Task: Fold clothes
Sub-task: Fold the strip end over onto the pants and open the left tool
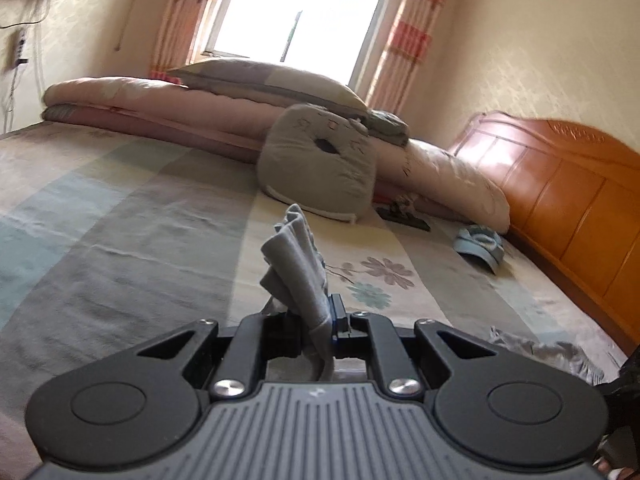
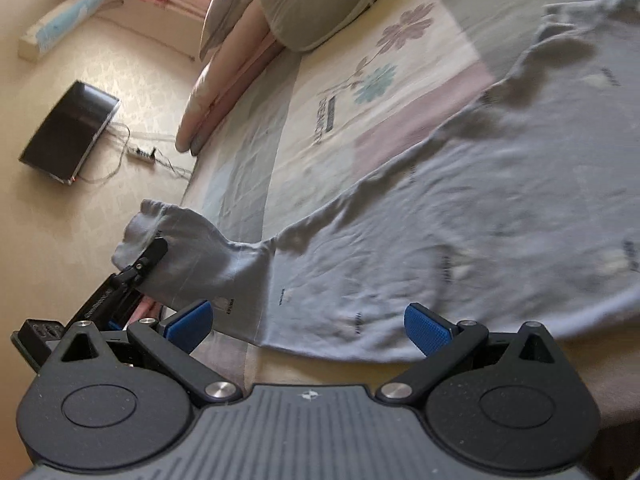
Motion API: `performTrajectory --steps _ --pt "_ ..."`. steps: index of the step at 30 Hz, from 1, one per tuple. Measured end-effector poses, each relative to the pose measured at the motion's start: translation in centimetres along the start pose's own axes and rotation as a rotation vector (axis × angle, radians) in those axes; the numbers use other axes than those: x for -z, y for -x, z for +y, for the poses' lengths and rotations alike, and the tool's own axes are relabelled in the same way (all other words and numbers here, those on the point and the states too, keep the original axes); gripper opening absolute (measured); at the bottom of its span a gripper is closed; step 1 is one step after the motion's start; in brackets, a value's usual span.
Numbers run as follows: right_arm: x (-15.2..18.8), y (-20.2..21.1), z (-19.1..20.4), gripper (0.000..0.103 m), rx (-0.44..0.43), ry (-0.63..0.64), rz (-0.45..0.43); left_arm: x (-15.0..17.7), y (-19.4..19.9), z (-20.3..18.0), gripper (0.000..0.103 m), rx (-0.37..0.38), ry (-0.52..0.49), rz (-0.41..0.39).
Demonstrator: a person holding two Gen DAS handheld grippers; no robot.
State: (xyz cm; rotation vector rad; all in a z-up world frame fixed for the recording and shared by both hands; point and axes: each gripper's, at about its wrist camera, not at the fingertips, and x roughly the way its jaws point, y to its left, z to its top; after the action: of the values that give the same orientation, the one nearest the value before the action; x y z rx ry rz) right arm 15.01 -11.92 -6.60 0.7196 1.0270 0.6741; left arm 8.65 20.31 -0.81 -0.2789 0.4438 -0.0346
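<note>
On the bed (image 2: 256, 148), beside the grey cushion (image 2: 320, 4): a grey shirt (image 2: 460, 216) spread flat over the patchwork sheet, its body lying below the cushion and across the flower print (image 2: 384, 60), its hem nearest the camera. One sleeve (image 2: 188, 248) lifted off the sheet toward the bed's edge, pinched near the cuff by the left gripper (image 2: 150, 258), jaws nearly closed on the cloth. In the left wrist view, that same bunched sleeve (image 1: 296, 264) standing up between the left gripper's (image 1: 316, 320) pads, with the cushion (image 1: 320, 168) straight beyond. Right gripper (image 2: 308, 324) wide apart and holding nothing, blue pads (image 2: 426, 328) poised just above the hem. Behind the cushion, rolled quilts (image 1: 160, 104) and a pillow (image 1: 272, 80) under a bright window (image 1: 304, 20); to its right, a wooden headboard (image 1: 560, 184) and a blue cap (image 1: 480, 244).
</note>
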Motion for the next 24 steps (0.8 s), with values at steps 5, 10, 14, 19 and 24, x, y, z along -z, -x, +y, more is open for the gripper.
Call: performTrajectory --steps 5,10,14,19,24 --pt "0.5 3.2 -1.6 0.103 -0.021 -0.025 -0.055 0.6 -1.8 -3.1 0.011 0.004 -0.057 0.04" --pt "0.7 5.0 -2.8 0.103 -0.03 -0.048 -0.084 1.6 -3.6 -5.5 0.011 0.02 -0.104 0.095" --pt "0.5 5.4 -3.4 0.103 -0.039 -0.062 -0.097 2.8 -4.9 -6.8 0.011 0.026 -0.16 0.148" --pt "0.3 5.0 -4.1 0.103 -0.035 -0.079 -0.094 4.3 -6.1 -7.5 0.011 0.035 -0.207 0.207" --pt "0.3 4.3 -4.5 0.103 -0.029 -0.075 -0.082 5.6 -6.9 -8.2 0.013 0.056 -0.265 0.263"
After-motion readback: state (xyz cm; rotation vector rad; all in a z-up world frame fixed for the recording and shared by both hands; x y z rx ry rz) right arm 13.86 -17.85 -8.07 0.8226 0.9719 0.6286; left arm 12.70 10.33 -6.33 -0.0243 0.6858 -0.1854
